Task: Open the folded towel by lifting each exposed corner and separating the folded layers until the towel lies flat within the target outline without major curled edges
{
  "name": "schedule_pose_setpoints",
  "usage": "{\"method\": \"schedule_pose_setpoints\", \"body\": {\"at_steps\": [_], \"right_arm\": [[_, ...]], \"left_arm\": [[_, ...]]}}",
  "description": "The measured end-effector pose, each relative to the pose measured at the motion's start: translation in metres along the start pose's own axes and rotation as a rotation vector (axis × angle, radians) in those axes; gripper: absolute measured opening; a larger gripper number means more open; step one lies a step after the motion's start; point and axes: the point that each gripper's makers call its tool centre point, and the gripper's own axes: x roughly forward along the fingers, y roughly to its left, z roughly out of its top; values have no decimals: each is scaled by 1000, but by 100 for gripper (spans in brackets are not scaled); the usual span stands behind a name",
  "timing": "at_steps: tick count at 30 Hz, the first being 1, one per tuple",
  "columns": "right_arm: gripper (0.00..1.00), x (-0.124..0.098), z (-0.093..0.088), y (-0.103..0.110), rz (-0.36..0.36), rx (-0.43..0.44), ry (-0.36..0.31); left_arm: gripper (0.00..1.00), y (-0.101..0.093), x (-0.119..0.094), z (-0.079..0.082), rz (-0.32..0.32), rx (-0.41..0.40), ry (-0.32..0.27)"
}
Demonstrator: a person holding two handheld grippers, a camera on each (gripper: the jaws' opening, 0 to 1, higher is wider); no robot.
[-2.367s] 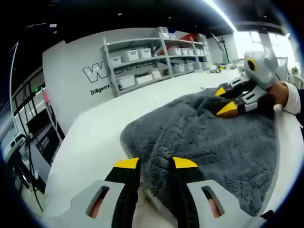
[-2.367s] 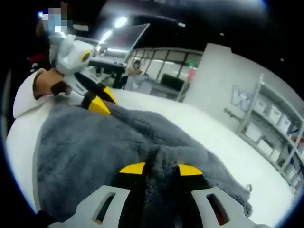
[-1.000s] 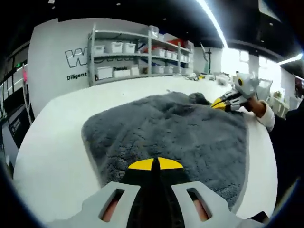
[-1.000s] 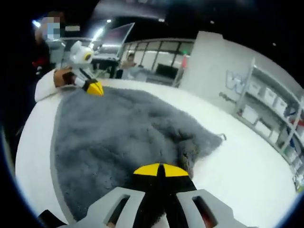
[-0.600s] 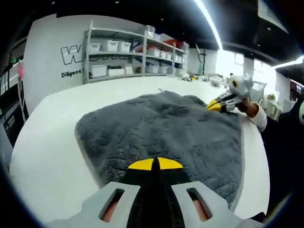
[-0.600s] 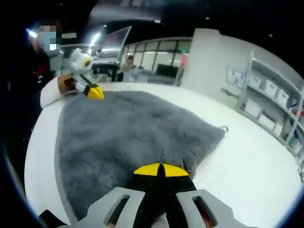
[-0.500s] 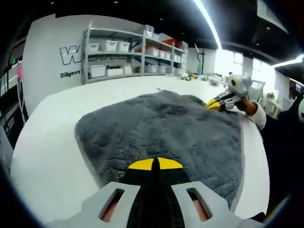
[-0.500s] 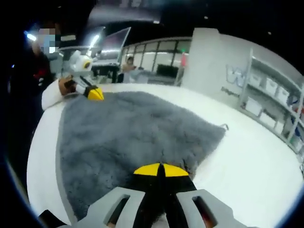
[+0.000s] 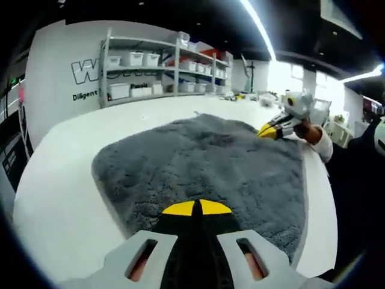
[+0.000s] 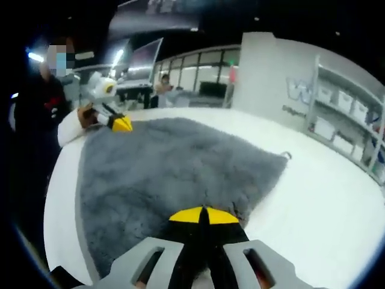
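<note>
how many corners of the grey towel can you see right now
4. On the towel, one corner is pinched in the left gripper, one in the right gripper, one juts at the far tip, and one rounds off at the side.

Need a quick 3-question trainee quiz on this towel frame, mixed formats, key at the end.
1. True or false: the grey towel lies spread open on the white table.
2. The left gripper has its jaws: A) wide open B) shut on the towel's near edge C) off the towel.
3. Fill in: in the left gripper view the right gripper sits at the towel's far ____.

Key: 1 true; 2 B; 3 corner.
</note>
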Motion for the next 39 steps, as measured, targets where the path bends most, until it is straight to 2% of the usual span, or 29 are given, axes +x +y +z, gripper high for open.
{"method": "schedule_pose_setpoints", "body": {"at_steps": [5,9,15,17,19,21,23,25,26,28,29,31,33,36,39], "right_arm": [[0,-2,-1,1,-7,8,3],[0,-6,-4,3,25,76,12],[0,-7,-1,5,25,24,-14],[0,-8,5,7,51,39,-50],[0,-10,17,6,58,60,-118],[0,-14,26,1,40,25,-169],[0,-16,36,-3,11,-6,-223],[0,-17,43,2,34,21,-265],[0,-17,48,5,50,26,-288],[8,-18,58,8,45,-14,-340],[12,-19,63,10,31,-48,-364],[22,-20,66,21,29,-61,-381],[25,-19,74,46,90,-60,-381],[28,-22,89,78,134,-131,-406],[33,-22,99,110,155,-208,-425]], "left_arm": [[0,-1,-1,-1,-10,-4,-3],[0,-3,-2,-1,-24,-15,-5],[0,-4,-3,0,-9,41,-19],[0,-4,-4,2,-5,69,-37],[1,1,-6,9,28,169,-83],[6,2,-10,14,63,236,-122],[15,1,-12,17,55,210,-149],[25,4,-15,22,62,195,-178],[26,7,-17,26,74,185,-201],[27,18,-21,28,86,161,-212],[27,25,-23,32,98,147,-239],[27,33,-27,30,110,142,-242],[27,36,-29,32,109,156,-258],[30,35,-29,36,63,130,-279],[33,30,-28,36,44,141,-281]]}}
